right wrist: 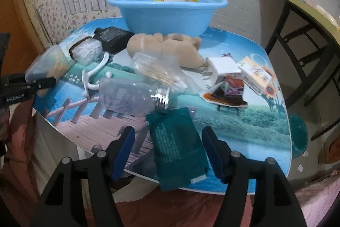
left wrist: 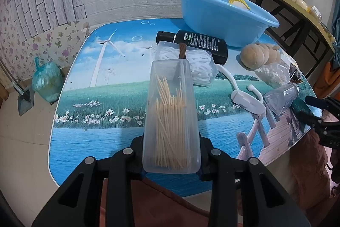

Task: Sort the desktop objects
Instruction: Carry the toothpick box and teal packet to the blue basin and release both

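My left gripper (left wrist: 171,154) is shut on a clear plastic box of toothpicks (left wrist: 171,116), held above the table's front left; the box also shows in the right wrist view (right wrist: 50,65). My right gripper (right wrist: 169,152) is open, its blue pads either side of a dark green sachet (right wrist: 177,148) that lies on the table's near edge, not touching it. A blue basin (left wrist: 221,14) stands at the back with a yellow item inside; it also shows in the right wrist view (right wrist: 167,12).
On the table (left wrist: 85,78): a black tube (left wrist: 195,40), a clear box of white sticks (left wrist: 197,65), white hooks (left wrist: 244,95), a clear bottle (right wrist: 131,95), a beige plush (right wrist: 170,48), a bag of toothpicks (right wrist: 157,71), small cartons (right wrist: 255,73). A side table (left wrist: 297,10) stands right.
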Demonstrator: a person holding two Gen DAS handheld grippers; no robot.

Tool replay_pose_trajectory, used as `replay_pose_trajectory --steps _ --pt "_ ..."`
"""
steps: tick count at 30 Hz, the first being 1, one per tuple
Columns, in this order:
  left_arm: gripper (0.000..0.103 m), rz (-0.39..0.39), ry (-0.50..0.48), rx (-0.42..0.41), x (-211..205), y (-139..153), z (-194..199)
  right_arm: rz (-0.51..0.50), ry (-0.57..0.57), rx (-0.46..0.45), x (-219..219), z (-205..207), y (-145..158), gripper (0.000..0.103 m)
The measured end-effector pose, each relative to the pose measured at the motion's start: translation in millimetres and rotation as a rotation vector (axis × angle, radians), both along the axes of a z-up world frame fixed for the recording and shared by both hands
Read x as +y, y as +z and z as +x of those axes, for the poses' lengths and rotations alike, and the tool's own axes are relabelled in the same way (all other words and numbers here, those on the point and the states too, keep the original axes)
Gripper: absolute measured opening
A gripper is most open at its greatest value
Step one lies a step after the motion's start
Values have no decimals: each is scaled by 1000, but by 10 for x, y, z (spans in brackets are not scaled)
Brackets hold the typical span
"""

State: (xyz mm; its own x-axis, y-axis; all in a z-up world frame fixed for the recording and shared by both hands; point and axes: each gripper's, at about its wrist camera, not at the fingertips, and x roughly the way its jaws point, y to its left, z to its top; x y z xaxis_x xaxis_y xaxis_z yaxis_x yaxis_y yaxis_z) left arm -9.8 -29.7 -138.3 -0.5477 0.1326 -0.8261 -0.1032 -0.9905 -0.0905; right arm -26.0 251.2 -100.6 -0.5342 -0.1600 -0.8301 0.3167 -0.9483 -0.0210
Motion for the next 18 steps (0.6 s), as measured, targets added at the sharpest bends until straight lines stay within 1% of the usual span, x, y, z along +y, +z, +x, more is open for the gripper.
replay_pose_trajectory --steps 5,6,7,8,12,18 --pt "32 3 1 0 4 2 5 -17 -19 -20 97 -42 -77 65" --pt "32 6 2 2 3 8 7 -30 -19 -21 120 -41 -76 62" --pt "32 8 4 7 3 20 10 -33 -20 -17 138 -37 -73 48" --pt "31 9 3 8 1 29 10 -34 -20 -10 153 -27 -62 45" --pt "31 14 0 16 10 69 10 -70 -20 -18 203 -38 -34 45" --pt "31 16 -5 42 36 204 23 -71 -21 29 235 -8 107 45"
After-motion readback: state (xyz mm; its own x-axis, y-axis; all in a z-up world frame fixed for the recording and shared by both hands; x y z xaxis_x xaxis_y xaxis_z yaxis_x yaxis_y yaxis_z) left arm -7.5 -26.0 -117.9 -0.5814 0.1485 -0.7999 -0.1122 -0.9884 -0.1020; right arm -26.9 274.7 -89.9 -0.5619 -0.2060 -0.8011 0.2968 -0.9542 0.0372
